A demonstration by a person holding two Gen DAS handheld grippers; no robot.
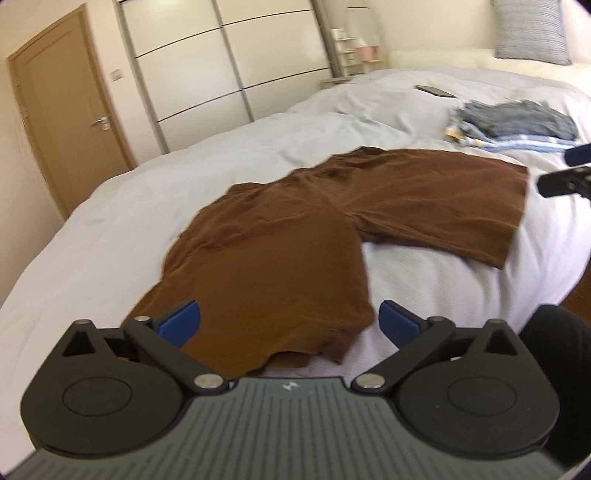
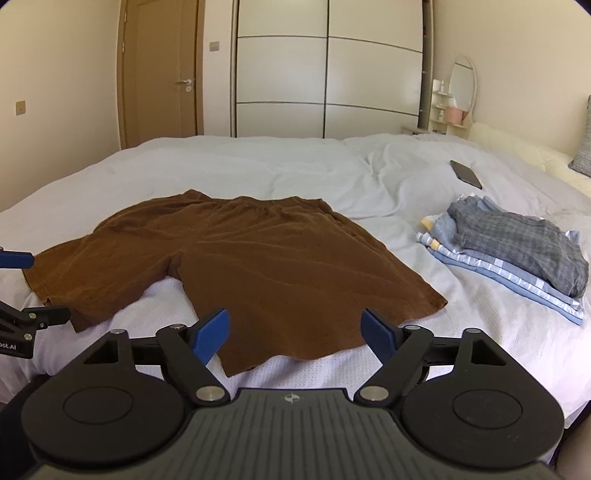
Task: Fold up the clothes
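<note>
Brown shorts (image 2: 236, 254) spread flat on white bed (image 2: 369, 173). Left claw (image 1: 290, 323) released over one leg hem, right claw (image 2: 295, 334) released over the other, gripping nothing.

Bed (image 2: 258, 162) with pale cover, filling mid-frame. Dark phone (image 2: 465, 174) lying flat on the cover, right of centre. Sliding wardrobe (image 2: 328, 70), cream panels, top centre. Wooden door (image 2: 162, 74), upper left. Oval mirror (image 2: 462, 86) over small shelves, upper right. Grey pillow (image 1: 530, 31), top right.
</note>
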